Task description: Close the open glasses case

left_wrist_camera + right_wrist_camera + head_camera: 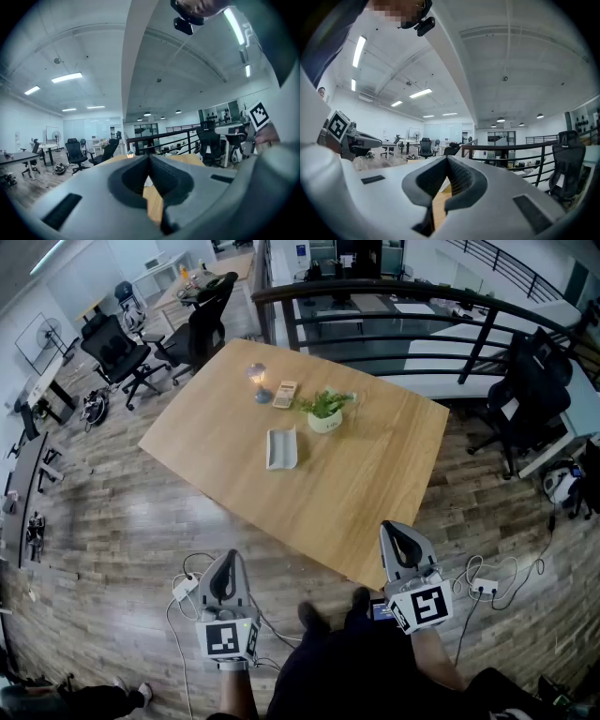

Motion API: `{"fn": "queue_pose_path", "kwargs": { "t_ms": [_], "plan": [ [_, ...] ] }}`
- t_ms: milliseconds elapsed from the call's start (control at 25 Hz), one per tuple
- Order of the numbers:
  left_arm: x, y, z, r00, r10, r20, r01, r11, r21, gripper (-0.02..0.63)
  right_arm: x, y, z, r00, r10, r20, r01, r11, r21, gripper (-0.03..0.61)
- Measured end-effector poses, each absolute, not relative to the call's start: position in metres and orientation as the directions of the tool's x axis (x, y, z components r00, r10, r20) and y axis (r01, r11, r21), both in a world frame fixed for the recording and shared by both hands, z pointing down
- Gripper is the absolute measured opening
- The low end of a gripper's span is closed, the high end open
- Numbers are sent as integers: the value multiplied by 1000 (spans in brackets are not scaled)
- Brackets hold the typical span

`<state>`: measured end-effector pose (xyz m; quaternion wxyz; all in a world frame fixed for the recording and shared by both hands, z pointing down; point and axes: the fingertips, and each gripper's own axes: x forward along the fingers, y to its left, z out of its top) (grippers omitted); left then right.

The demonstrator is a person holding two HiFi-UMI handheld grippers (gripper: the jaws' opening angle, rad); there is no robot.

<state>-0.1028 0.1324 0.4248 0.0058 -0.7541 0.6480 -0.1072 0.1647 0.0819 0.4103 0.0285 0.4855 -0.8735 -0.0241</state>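
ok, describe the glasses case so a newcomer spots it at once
Find the big wooden table in the head view. Of the few things on it, the glasses case lies nearest the person, just left of and before the potted plant. It alone is a pale grey oblong shell, lying open.

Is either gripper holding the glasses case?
No, the glasses case lies out on the table; the left gripper and right gripper hang shut and empty, short of it.
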Motion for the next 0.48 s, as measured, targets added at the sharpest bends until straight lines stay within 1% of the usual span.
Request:
{"fn": "queue_pose_path", "kwargs": {
  "t_ms": [280,480],
  "plan": [
    [-104,134,428,150,-978,146,-973,-172,-151,0,163,84,412,-521,-853,36,-849,522,77,12],
    [-103,136,426,158,-973,169,-976,-180,-122,0,161,89,409,-518,-855,17,-854,518,50,13]
  ]
}}
